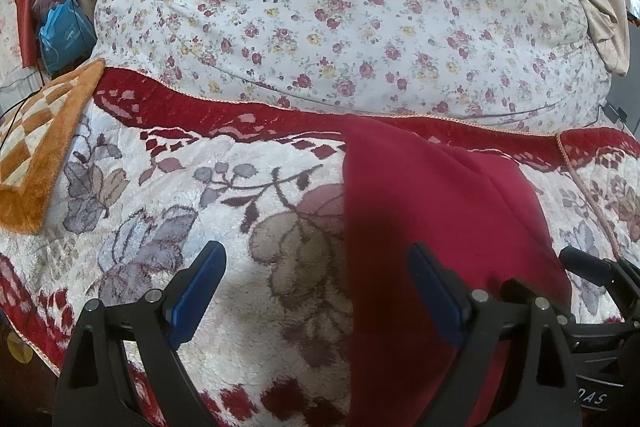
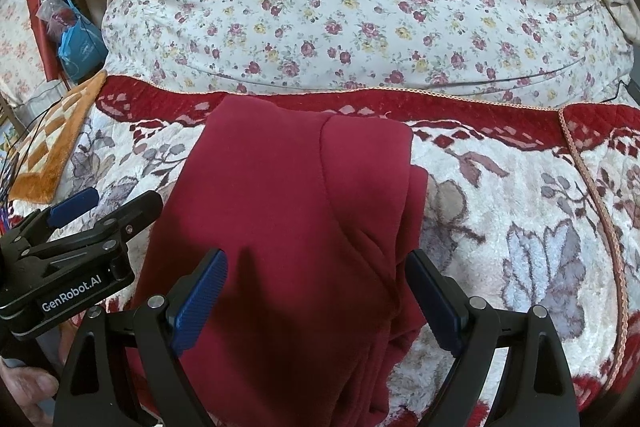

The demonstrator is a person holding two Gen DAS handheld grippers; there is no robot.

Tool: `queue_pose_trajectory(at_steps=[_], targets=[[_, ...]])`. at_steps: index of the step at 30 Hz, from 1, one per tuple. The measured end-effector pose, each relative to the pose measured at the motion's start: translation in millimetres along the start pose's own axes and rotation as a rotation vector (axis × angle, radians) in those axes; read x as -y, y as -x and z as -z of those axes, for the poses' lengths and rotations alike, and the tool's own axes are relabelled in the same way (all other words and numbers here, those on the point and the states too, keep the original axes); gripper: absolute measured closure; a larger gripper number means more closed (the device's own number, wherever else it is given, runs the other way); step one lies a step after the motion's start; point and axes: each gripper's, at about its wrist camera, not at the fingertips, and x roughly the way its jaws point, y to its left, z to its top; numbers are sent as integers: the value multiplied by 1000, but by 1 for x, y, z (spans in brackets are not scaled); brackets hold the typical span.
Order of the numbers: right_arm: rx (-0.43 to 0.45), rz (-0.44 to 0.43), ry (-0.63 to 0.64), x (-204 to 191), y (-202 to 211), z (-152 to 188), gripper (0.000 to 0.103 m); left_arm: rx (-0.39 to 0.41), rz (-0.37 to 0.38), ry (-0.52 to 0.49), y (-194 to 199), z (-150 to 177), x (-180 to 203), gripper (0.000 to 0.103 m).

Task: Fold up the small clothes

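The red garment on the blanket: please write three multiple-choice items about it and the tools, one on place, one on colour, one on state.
1. Where does the red garment lie?
A. on the floral blanket
B. on the orange mat
C. in the blue bag

2. What colour are the tool pads?
A. green
B. blue
C. white

3. How stands the right tool?
A. shut on the garment
B. shut, holding nothing
C. open above the garment

Key: 1 A, blanket shows around it; 2 B, blue in both views; 3 C, its fingers stand apart, gripping nothing.
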Motion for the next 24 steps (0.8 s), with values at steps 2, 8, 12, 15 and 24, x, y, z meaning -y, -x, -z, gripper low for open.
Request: queue_pose_trajectory(at_steps=[2, 8, 12, 15, 24], targets=[[-1, 0, 1, 0, 0, 0, 10, -2, 0, 1, 0, 0, 0, 12], [2, 1, 0, -1, 0, 0, 10, 0, 0, 0, 0, 0, 1, 12], [2, 0, -2, -1, 0, 0, 10, 3, -6, -4, 1, -1, -1, 12], [1, -1, -3, -2, -1, 1, 10, 1, -7, -4, 0, -2, -2, 12], [2, 0, -1, -1, 0, 1, 10, -1, -6, -1, 1, -1, 0, 12]])
